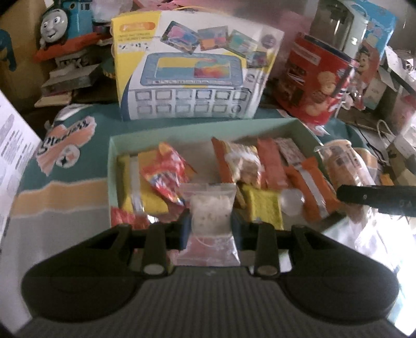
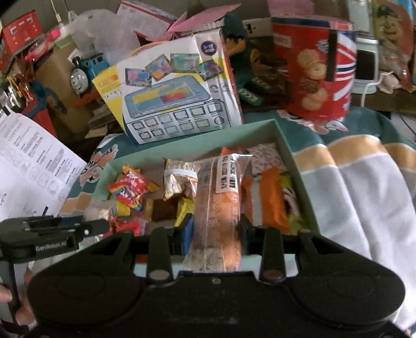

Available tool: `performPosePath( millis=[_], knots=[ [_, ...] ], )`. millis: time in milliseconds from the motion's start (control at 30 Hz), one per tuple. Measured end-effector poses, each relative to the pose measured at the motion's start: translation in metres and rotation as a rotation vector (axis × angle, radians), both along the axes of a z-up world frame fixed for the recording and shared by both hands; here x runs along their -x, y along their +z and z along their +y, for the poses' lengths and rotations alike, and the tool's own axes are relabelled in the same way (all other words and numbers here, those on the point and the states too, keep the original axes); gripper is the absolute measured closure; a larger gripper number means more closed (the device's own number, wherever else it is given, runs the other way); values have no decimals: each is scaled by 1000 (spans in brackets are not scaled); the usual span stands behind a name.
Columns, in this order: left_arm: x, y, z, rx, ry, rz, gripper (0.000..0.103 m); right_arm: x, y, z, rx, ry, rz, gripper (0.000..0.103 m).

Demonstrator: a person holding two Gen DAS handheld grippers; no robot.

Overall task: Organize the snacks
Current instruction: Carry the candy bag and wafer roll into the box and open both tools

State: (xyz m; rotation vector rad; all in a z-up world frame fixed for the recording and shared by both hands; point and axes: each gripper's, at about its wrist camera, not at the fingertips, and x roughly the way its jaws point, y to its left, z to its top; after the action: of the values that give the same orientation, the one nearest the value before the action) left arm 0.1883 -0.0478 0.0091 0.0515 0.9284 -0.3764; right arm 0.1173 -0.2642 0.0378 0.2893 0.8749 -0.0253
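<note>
A pale green box holds several snacks: a red candy bag, yellow packs and orange wrappers. My left gripper is shut on a small clear zip bag of white pieces, held over the box's near edge. My right gripper is shut on a long clear packet with orange contents and a white label, above the box's near right part. That packet and the right gripper's finger show at the right of the left wrist view. The left gripper shows at the lower left of the right wrist view.
Behind the box stand a white and yellow toy carton and a red biscuit tin. A blue toy train sits far left. A printed sheet lies left. A teal, tan and white cloth covers the surface.
</note>
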Motion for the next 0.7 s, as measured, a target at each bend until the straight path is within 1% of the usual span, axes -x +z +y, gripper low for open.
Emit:
performPosePath(
  millis=[167,300,400,533,633,700],
  knots=[
    [-44,-5,-10,-12,16,8,71,-47,-11,-12,-12,-8,18,68],
    [-73,-15,-21,-24,24,21,71,-72,-20,-20,-39,-7,21,68],
    [-87,-22,-29,-33,19,27,71,-88,-28,-21,-56,-2,27,68],
    [-89,-27,-35,-30,3,31,71,-90,-35,-18,-82,28,30,68],
    [-92,-31,-42,-62,-9,15,71,-87,-44,-13,-70,49,51,68],
    [-99,-34,-44,-63,1,23,71,-89,-50,-14,-75,38,58,68]
  ],
)
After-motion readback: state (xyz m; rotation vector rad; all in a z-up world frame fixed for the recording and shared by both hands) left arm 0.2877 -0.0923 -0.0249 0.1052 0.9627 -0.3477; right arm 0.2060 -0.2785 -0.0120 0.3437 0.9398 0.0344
